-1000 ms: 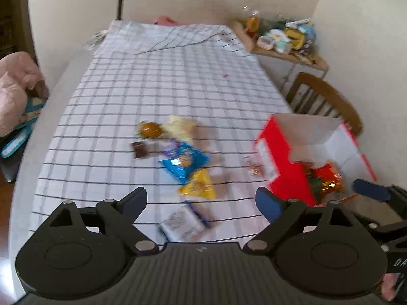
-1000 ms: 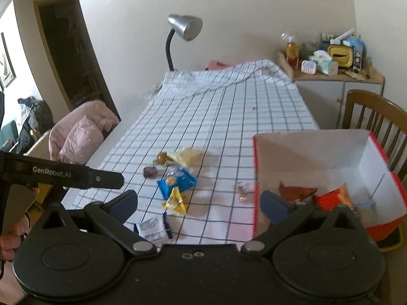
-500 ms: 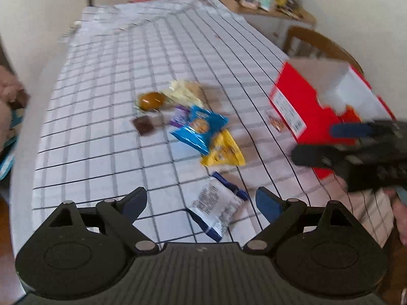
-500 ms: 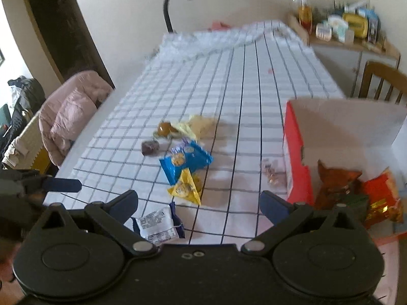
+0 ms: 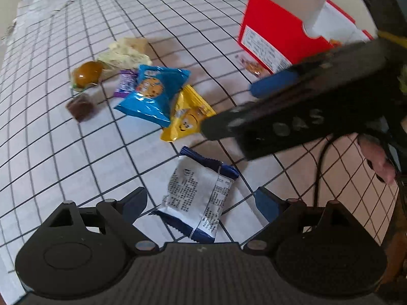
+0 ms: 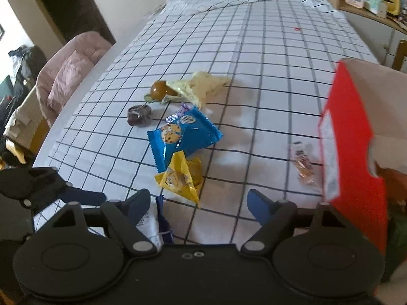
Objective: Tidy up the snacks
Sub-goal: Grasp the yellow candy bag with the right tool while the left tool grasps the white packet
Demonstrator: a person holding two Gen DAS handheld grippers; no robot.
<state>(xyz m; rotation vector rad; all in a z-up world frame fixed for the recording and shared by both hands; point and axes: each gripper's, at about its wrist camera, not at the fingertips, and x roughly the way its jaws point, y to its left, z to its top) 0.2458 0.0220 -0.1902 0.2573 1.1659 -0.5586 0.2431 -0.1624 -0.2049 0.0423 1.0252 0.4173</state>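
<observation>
From the left wrist, the left gripper (image 5: 202,202) hangs over the checked cotton tablecloth (image 5: 51,139) with its blue-padded jaws spread wide, a flat white sachet (image 5: 197,198) with dark blue crimped ends lying on the cloth between them, untouched. Beyond it sit a glossy yellow foil packet (image 5: 187,115), a shiny blue cookie pouch (image 5: 152,91), a small purple wrapper (image 5: 124,82), a dark brown cube (image 5: 81,106), a rounded amber sweet (image 5: 86,75) and a crumpled pale wrapper (image 5: 126,52). A red cardboard box (image 5: 277,34) stands open on the right, a tiny clear-wrapped candy (image 5: 251,66) beside it. The right gripper (image 5: 254,106), matte black, crosses above the yellow packet. From the right wrist, the right gripper (image 6: 198,202) has just been narrowing its jaws, still well apart and grasping nothing; the yellow foil packet (image 6: 182,178) lies just ahead between them, and the red cardboard box (image 6: 351,152) stands to the right.
</observation>
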